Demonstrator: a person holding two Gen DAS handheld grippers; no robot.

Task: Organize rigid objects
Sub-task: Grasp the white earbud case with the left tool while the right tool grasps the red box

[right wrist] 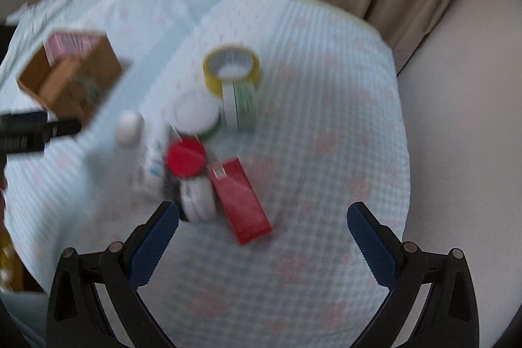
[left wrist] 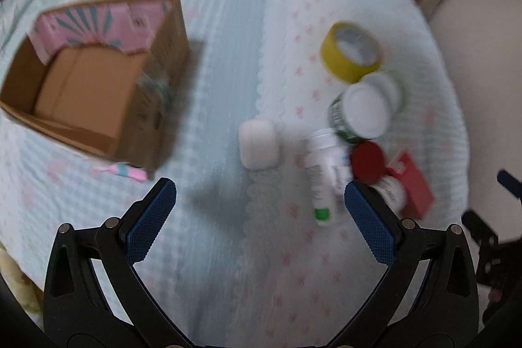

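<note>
The small rigid objects lie in a loose cluster on the pale blue quilted cloth (left wrist: 228,54) that covers the surface: a yellow roll of tape (left wrist: 352,51), a green-labelled jar with a white lid (left wrist: 367,111), a white tube lying flat (left wrist: 321,175), a red-capped bottle (left wrist: 367,162), a red rectangular carton (left wrist: 412,185) and, a little apart, a small white rounded case (left wrist: 259,147). The open brown cardboard box (left wrist: 94,87), with a pink package already inside, stands well apart from them.

Probably the next step is to pick one object for the box. The white case seems the easiest because nothing touches it; the others touch each other and could roll.

The left tongs (left wrist: 259,207) are wide open and empty, above the cloth near the case. The right tongs (right wrist: 262,230) are also wide open and empty, near the red carton.
</note>
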